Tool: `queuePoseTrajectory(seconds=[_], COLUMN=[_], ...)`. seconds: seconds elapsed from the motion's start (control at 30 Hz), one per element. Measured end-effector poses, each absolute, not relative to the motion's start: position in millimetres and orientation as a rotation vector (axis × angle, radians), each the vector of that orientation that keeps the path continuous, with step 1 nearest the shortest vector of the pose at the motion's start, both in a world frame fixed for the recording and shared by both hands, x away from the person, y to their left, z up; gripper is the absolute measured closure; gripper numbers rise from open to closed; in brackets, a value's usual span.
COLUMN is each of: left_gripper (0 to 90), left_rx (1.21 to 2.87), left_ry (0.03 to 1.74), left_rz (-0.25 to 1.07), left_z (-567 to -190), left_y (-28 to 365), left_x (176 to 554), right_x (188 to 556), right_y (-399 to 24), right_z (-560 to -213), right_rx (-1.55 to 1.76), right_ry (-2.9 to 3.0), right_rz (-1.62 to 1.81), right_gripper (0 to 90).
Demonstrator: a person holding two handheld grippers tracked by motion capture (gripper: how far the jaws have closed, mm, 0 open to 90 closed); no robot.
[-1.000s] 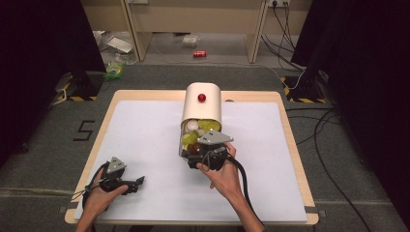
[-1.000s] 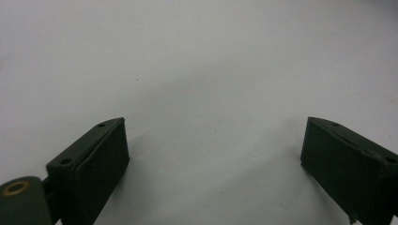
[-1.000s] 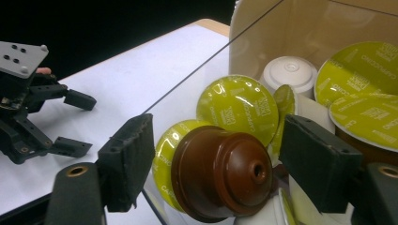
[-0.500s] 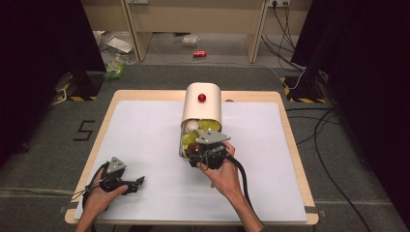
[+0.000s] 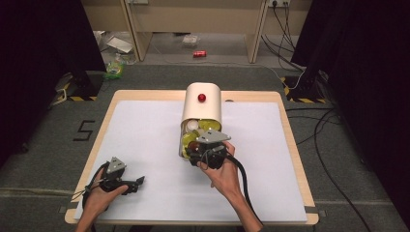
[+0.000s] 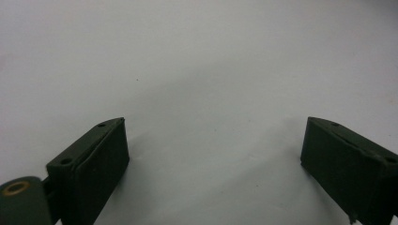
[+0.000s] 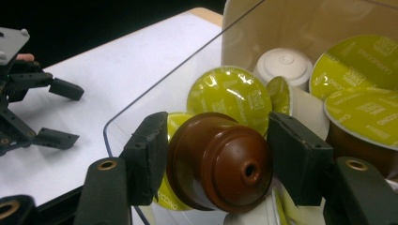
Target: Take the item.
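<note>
The right tongs (image 7: pixel 213 159), jaws just closing, pinch a brown capsule (image 7: pixel 219 161) inside the clear drawer (image 7: pixel 123 123); its rounded sides could squirt it free, while the left tongs (image 6: pixel 213 154) gape over the surface.

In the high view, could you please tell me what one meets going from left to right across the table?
Left gripper → capsule box with the right gripper at its open end, shut on a brown capsule → bare white table.
</note>
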State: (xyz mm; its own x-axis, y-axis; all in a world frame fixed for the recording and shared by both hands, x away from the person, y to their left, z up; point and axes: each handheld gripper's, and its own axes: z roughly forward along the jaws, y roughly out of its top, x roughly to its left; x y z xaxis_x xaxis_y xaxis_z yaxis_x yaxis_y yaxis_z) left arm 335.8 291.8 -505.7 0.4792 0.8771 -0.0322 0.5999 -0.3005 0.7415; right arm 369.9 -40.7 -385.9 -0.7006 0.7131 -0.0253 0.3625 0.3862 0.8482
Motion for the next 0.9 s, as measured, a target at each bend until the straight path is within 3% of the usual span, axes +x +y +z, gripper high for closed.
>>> queuePoseTrajectory(seconds=[0.9], left_gripper=[7.2], left_rx=[2.020], left_ry=[1.218], left_rz=[0.501], left_z=[-505.7], left_y=[291.8], left_x=[335.8], right_x=[362.5], right_y=[-64.2], right_z=[-356.4], right_rx=[0.946], right_ry=[2.093], right_rz=[1.371], right_gripper=[40.8])
